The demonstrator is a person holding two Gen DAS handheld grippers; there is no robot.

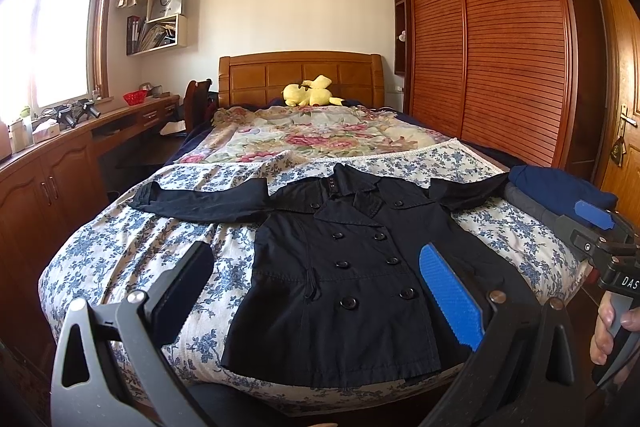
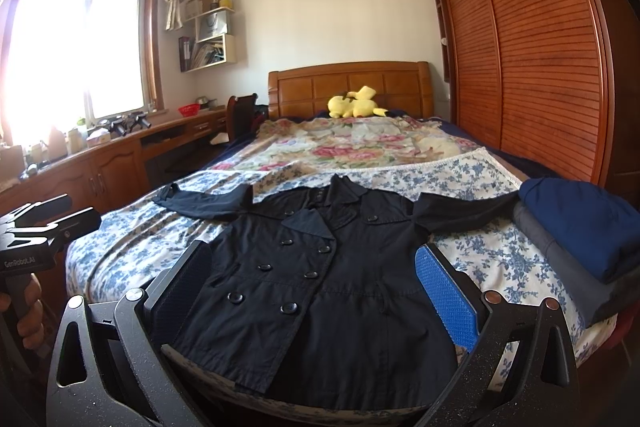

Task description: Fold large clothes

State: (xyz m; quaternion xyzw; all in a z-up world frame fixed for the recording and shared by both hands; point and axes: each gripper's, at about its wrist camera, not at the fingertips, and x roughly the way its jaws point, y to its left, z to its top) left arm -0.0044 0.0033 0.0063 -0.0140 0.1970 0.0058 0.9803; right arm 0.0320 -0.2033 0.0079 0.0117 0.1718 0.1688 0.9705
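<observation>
A dark double-breasted coat (image 1: 352,267) lies flat and face up on the blue-flowered sheet (image 1: 132,247) at the foot of the bed (image 2: 348,87), collar toward the headboard and hem toward the near edge. Both sleeves are stretched straight out to the sides, and the buttons run in two rows down the front. It is unfolded.

The left tool (image 1: 316,291) hangs just above the near end of the coat with its fingers spread wide apart, gripping nothing; one dark pad sits over the sheet beside the coat's left side, the blue pad over the coat's lower right. The right tool (image 2: 316,295) hovers in much the same way, fingers wide apart and empty, its dark pad over the coat's left side and its blue pad over the sheet by the right side. From the left tool's camera a hand (image 1: 608,331) shows wrapped on the right tool's handle at the bed's right edge; from the right tool's camera another hand (image 2: 28,311) grips the left tool's handle at the far left.

At the right edge of the bed, touching the coat's sleeve end, sits a stack of folded clothes (image 2: 580,227), navy on top of grey. Farther up the bed lies a rose-patterned quilt (image 2: 352,143), with a yellow plush toy (image 2: 356,103) by the headboard. A wooden wardrobe (image 2: 532,47) lines the right wall.
</observation>
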